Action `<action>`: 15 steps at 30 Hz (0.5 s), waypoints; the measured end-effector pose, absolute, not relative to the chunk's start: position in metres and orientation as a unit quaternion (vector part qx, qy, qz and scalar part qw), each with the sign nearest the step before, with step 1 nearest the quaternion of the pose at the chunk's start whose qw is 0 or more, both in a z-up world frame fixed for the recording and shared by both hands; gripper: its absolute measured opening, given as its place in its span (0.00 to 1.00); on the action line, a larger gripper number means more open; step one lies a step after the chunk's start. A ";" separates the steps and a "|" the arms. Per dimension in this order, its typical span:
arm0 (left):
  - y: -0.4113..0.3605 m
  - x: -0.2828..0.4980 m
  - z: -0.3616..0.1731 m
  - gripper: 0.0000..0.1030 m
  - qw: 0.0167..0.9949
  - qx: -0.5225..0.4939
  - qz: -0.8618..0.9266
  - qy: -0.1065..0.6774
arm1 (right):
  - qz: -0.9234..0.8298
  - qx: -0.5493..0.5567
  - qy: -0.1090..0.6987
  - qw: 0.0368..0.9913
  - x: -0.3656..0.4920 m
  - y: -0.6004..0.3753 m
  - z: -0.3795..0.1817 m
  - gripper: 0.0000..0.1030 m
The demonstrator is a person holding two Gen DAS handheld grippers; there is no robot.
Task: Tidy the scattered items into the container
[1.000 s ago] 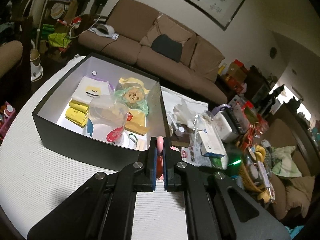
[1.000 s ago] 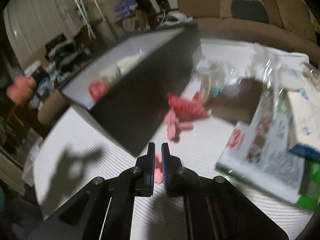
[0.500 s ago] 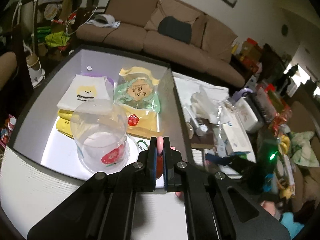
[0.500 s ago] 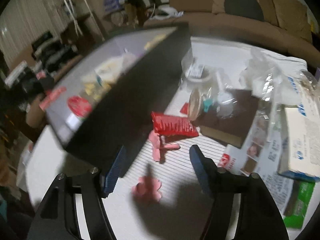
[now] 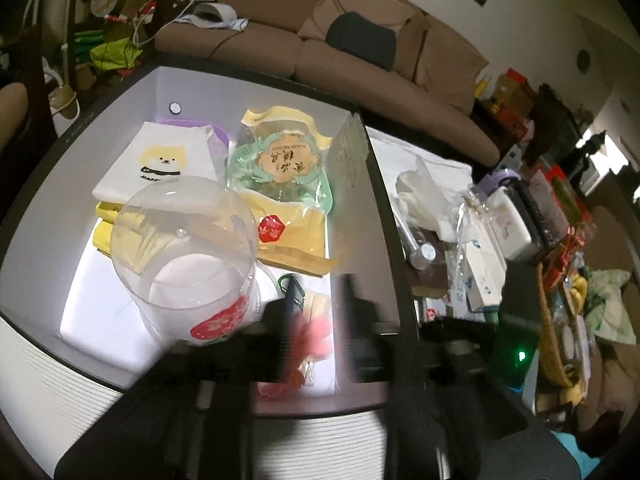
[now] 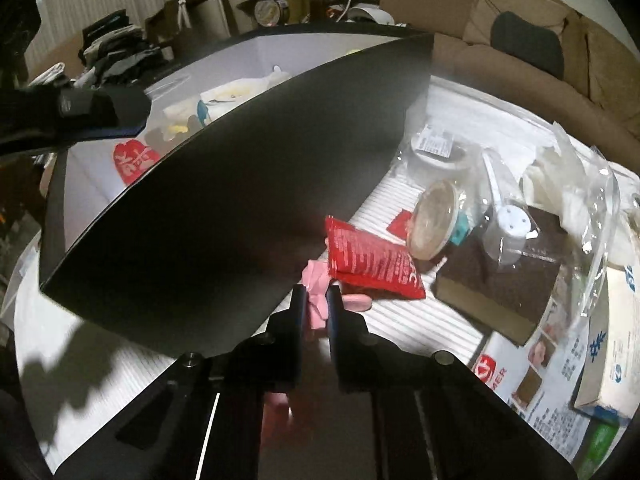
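Opening over the box (image 5: 372, 200), our left gripper (image 5: 316, 320) has just parted, a pink clip (image 5: 318, 332) loose between its fingers. Beside the box, our right gripper (image 6: 316, 304) clamps another pink clip (image 6: 316, 304) on the table (image 6: 416, 344).

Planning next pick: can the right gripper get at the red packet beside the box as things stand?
Probably not yet: the right gripper is shut on a pink item. The red packet lies just ahead on the mat, uncovered, beside the black box.
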State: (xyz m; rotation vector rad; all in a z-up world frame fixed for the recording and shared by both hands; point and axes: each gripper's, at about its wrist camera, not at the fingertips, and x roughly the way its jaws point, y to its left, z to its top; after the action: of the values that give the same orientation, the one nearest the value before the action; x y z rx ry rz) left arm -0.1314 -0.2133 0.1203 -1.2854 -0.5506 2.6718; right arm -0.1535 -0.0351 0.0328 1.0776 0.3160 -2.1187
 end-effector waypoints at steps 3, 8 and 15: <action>-0.218 -0.119 0.130 0.53 0.061 -0.407 0.891 -0.194 | -0.826 0.417 0.106 0.365 -0.149 -0.023 0.040 0.06; -0.210 -0.088 0.145 0.56 0.075 -0.377 0.907 -0.173 | -0.833 0.404 0.089 0.367 -0.136 0.001 0.068 0.06; -0.157 -0.037 0.129 0.59 0.113 -0.361 0.918 -0.119 | -0.834 0.428 0.048 0.344 -0.129 0.035 0.094 0.38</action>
State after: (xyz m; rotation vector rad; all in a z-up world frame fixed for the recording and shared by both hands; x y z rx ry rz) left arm -0.0370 -0.1565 0.1291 -1.0600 -0.3491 2.6936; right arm -0.1291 0.0353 0.0936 1.1127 0.1244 -2.1677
